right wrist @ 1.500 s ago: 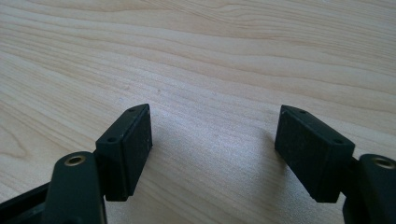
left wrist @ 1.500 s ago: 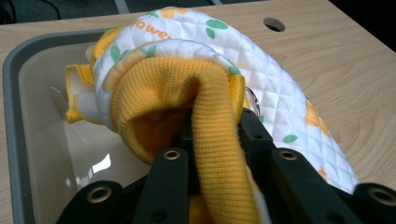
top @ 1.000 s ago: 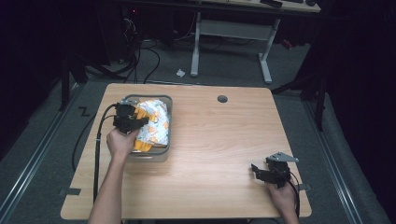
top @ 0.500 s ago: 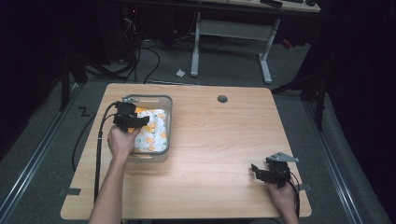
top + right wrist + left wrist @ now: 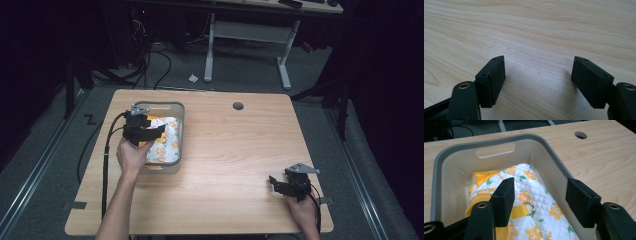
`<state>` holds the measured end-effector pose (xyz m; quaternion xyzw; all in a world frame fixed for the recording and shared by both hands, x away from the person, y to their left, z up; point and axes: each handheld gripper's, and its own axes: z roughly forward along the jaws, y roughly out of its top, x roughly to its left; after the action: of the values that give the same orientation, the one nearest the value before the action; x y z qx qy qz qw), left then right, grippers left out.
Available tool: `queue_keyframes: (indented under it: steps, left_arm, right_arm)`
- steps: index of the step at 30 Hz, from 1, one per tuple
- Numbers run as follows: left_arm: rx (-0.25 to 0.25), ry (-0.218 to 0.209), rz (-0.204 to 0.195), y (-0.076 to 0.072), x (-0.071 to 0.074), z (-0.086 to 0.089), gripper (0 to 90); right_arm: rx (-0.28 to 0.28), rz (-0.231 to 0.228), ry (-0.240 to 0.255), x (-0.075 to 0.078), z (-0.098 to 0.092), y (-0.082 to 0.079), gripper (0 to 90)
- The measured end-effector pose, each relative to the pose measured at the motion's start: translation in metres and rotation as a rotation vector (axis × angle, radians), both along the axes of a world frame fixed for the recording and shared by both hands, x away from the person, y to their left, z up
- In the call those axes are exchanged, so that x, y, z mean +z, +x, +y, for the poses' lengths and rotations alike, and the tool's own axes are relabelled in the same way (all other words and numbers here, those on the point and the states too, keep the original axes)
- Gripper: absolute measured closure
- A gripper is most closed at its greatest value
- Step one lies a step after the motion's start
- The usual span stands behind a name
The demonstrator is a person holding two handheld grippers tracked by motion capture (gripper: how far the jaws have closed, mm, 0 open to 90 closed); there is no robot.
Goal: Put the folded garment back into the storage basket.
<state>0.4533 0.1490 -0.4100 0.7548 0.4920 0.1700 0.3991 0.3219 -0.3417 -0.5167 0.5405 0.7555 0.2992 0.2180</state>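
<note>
A quilted white pouch point(image 5: 534, 202) printed with orange flowers, with yellow trim, a yellow strap and a small metal ring point(image 5: 529, 207), lies inside the grey plastic bin point(image 5: 549, 152) near the table's left edge. The left gripper point(image 5: 540, 197) hangs just above it — its jaws have just been opening and now stand apart, pressing on nothing. The right gripper point(image 5: 537, 80) sits low over bare wood, jaws wide and empty. The table point(image 5: 235, 150) is pale, smooth-grained wood with a round cable hole point(image 5: 238, 106) — dark floor and cables lie around it.
</note>
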Motion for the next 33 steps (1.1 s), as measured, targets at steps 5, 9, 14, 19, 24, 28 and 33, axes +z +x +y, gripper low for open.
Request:
queue_keyframes:
  steps: [5,9,14,19,24,28,33]
  left_arm:
    - [-0.023,-0.024,-0.022,-0.011,0.003,-0.006,39.0]
    - [-0.031,-0.040,-0.029,-0.015,0.005,-0.008,38.1]
    - [-0.049,-0.059,-0.034,-0.023,0.004,-0.013,37.8]
    - [-0.077,-0.094,-0.027,-0.028,0.002,-0.015,37.8]
    - [-0.086,-0.101,-0.040,-0.033,0.002,-0.019,36.0]
    - [-0.090,-0.097,-0.047,-0.038,0.001,-0.023,35.3]
    - [-0.097,-0.108,-0.055,-0.044,0.000,-0.027,35.0]
  right_arm:
    - [0.000,0.000,0.000,0.000,0.000,0.000,27.7]
    - [0.001,0.000,0.000,0.000,0.000,0.000,27.8]
    - [0.001,0.000,-0.001,0.000,0.000,0.000,27.8]
    - [0.000,0.000,-0.001,0.000,0.000,0.000,27.8]
    - [0.000,0.000,-0.001,0.000,0.000,0.000,27.8]
    - [0.000,0.000,-0.001,0.000,0.000,0.000,27.8]
    - [0.000,0.000,0.000,0.000,0.000,0.000,27.8]
